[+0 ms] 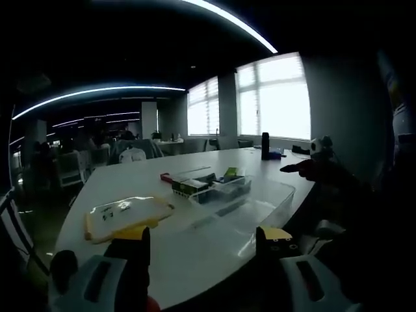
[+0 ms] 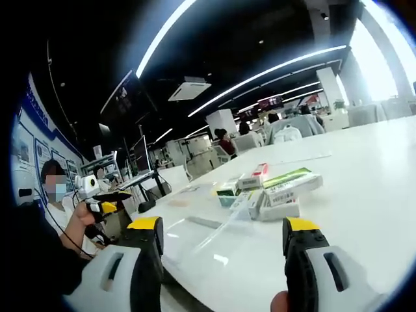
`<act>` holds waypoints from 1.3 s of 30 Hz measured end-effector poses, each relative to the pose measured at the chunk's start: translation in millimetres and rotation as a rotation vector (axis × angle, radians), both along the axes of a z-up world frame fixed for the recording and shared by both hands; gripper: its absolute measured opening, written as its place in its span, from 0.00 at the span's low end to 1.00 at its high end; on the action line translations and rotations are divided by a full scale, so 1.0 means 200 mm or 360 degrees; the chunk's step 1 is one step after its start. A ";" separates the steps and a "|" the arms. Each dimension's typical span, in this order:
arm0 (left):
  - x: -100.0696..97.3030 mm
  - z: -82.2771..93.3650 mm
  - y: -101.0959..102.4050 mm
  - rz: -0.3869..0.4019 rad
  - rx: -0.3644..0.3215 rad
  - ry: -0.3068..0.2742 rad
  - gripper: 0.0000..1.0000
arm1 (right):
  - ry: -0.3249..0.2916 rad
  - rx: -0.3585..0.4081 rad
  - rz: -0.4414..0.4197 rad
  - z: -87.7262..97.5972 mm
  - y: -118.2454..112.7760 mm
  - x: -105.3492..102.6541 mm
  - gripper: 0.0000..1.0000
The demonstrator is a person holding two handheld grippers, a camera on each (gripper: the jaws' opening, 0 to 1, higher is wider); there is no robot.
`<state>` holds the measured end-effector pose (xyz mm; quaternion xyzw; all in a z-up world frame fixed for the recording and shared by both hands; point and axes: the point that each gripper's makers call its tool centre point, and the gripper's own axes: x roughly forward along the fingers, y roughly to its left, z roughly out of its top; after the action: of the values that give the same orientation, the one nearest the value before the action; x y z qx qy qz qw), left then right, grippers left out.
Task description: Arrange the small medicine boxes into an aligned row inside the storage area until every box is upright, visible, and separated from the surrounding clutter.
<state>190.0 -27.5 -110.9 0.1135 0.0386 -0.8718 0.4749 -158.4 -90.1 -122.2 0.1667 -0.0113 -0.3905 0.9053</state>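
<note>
Yellow-edged pad point(image 1: 127, 216) lies beside clear tray point(image 1: 260, 201) holding medicine boxes point(image 1: 195, 186).

- Left gripper view: a large table point(image 1: 195, 253) runs from the near edge away toward the windows point(image 1: 273, 97).
- On it, near centre, a clear storage bin point(image 1: 250, 203); medicine boxes point(image 1: 209, 183) sit clustered at its far-left end (some in it, some just beside; can't tell which).
- Left of the bin, nearer the camera, a flat packet point(image 1: 127, 216) lies on the table.
- Far end of table: a bottle point(image 1: 265, 145) stands upright.
- Right gripper view: same boxes point(image 2: 276, 188) mid-table, w/ the bin's wall point(image 2: 221, 227) in front of them.
- A person point(image 2: 55, 201) sits at left, beyond the table's edge.
</note>
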 end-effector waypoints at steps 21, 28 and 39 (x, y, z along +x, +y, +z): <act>0.00 -0.02 -0.02 0.0019 0.0009 -0.0016 0.71 | 0.0058 -0.0024 0.0025 0.03 -0.27 0.01 0.73; 0.01 -0.02 -0.02 0.0017 0.0021 -0.0028 0.72 | -0.0113 0.0050 -0.0014 0.05 -0.38 -0.03 0.72; 0.01 -0.05 -0.02 0.0012 0.0034 -0.0018 0.74 | -0.0073 0.0123 -0.0040 -0.02 -0.45 -0.04 0.71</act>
<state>191.9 -32.3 -121.4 0.1234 0.0457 -0.8690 0.4771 -167.3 -180.5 -126.4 0.2101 -0.0190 -0.3981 0.8927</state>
